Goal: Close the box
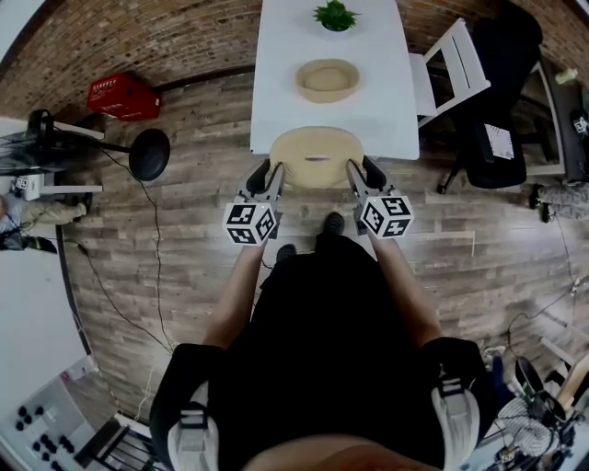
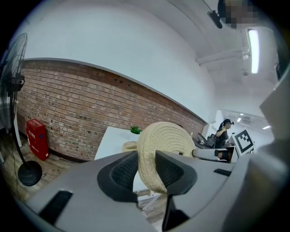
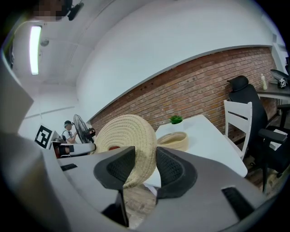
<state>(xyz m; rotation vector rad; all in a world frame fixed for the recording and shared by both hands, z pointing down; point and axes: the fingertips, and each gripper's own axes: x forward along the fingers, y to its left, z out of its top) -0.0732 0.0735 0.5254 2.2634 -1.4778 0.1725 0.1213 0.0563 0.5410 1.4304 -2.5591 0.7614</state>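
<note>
- Closest to me were my two grippers, each clamped on the lid [image 1: 317, 156]: the left gripper [image 1: 272, 177] pinched its left rim and the right gripper [image 1: 354, 175] pinched its right rim.
- Both gripper views showed the woven rim squeezed between the pads, so neither gripper was empty and the jaws stood only as wide as the rim's thickness.
- I held the lid over the near edge of the table [image 1: 276, 55], roughly level, clear of the tabletop as far as I could tell.
- At the middle of the table sat the box [image 1: 327, 96], a round woven one, open and well apart from the lid.
- At the table's far end stood a small plant [image 1: 335, 15], out of the path.
- As I judged it, the step in hand was carrying the lid toward the table's middle and setting it on the box.
- To do it well, I meant to move both grippers together at the same pace, so the lid would not twist or slip from one pinch.
- I meant to keep the lid level, bring it square above the box, and lower it only once the two outlines matched.
- A soft woven rim can bend, so I judged a steady grip better than a harder one.
- The box looked light; a lid coming in sideways could push it across the table, so I planned to come straight down and let go only when the lid had seated all round.
</note>
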